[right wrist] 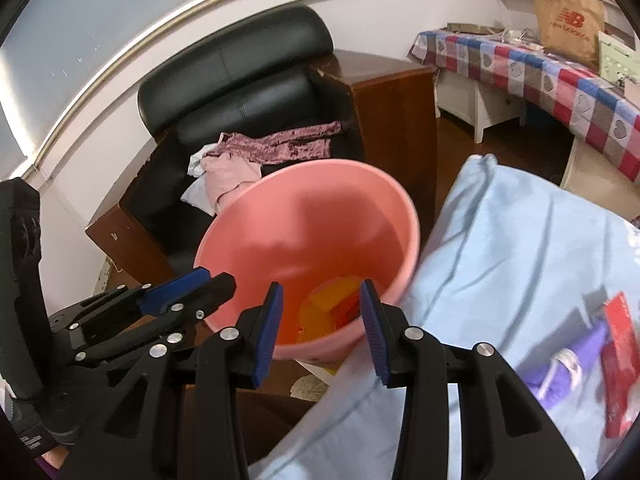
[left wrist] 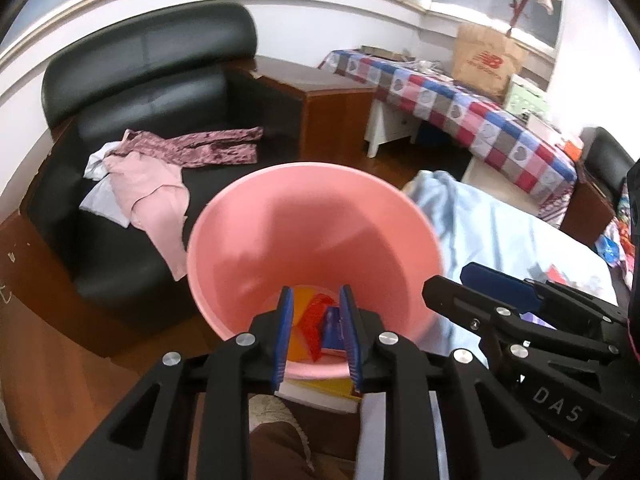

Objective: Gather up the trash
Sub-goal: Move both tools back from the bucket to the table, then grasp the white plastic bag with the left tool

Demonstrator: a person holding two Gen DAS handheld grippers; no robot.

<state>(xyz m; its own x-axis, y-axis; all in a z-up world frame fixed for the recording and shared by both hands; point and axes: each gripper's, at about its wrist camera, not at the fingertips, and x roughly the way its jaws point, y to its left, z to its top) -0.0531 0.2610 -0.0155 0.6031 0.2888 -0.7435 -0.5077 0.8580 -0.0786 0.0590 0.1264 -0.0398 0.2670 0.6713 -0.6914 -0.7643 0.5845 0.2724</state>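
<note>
Round pink plastic bin (left wrist: 316,240) sits centre frame in both views, open mouth facing the cams, beside the pale blue blanket (right wrist: 520,264). At its bottom lie flat wrappers, orange, red and blue (left wrist: 320,324); they look already dropped in.

Left gripper (left wrist: 318,336) hangs over the near rim, lower centre of its view: jaws parted, nothing pinched betw. the blue pads, wrappers seen through the gap only. Right gripper (right wrist: 322,328) likewise over the rim at lower centre of its view, jaws released wider, empty.

More trash is left: a red packet (right wrist: 620,364) and a purple wrapper (right wrist: 568,364) lie on the blanket at lower right of the right wrist view, well apart from the bin.

Judged step: go fetch the next piece. To do it well, keep both jaws open, clear the rim w/o knocking the light bin, then bring the right gripper down flat-on to the red packet's edge, pinching packet only, not blanket folds. Soft cloth may bunch up; a shallow approach should help.

Outward: black leather armchair (left wrist: 160,120) w/ pink clothes (left wrist: 160,176) upper left; checked tablecloth (left wrist: 480,120) upper right.
</note>
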